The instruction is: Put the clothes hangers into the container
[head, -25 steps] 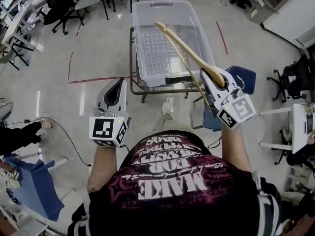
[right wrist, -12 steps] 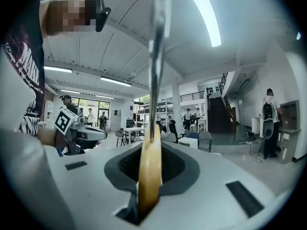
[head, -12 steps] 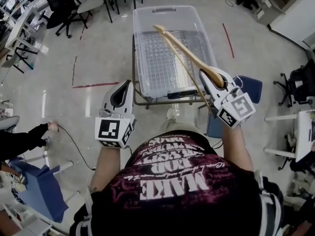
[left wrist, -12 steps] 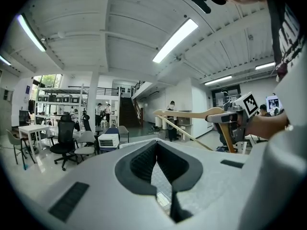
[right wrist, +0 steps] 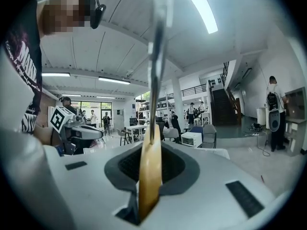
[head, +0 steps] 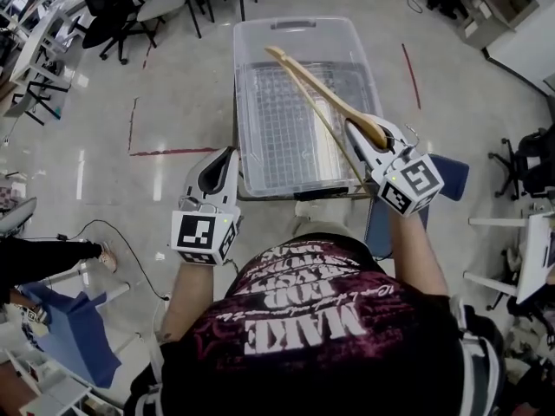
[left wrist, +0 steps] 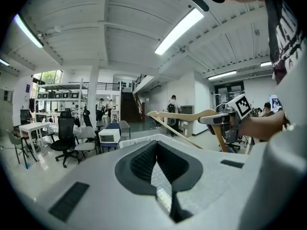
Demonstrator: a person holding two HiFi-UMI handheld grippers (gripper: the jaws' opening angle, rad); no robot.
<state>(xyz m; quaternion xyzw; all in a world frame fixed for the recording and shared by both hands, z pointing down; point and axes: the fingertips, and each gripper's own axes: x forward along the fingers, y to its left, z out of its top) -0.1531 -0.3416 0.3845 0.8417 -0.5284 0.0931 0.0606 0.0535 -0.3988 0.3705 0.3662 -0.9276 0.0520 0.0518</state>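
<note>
A clear plastic container [head: 247,102] stands on a metal frame straight ahead. A wooden clothes hanger [head: 325,98] slants in the air over the container's right half, its far tip near the middle of the bin. My right gripper [head: 368,139] is shut on the hanger's near end, and the wood [right wrist: 149,171] is pinched between its pads. The hanger's metal hook [head: 409,133] sticks out beside that gripper. My left gripper [head: 227,154] hovers at the container's near left corner, shut and holding nothing. The left gripper view shows the hanger [left wrist: 184,116] and the right gripper [left wrist: 218,120] to its right.
Office chairs [head: 113,7] stand at the far left. A blue seat [head: 444,173] is beside the frame on the right. Red tape [head: 173,152] marks the floor. A cable [head: 130,241], a person's dark sleeve [head: 43,256] and a blue cloth [head: 74,332] are at lower left.
The container has come nearer in the head view. The hanger, still held by the right gripper, now reaches farther over the bin. The left gripper has closed in on the container's near corner.
</note>
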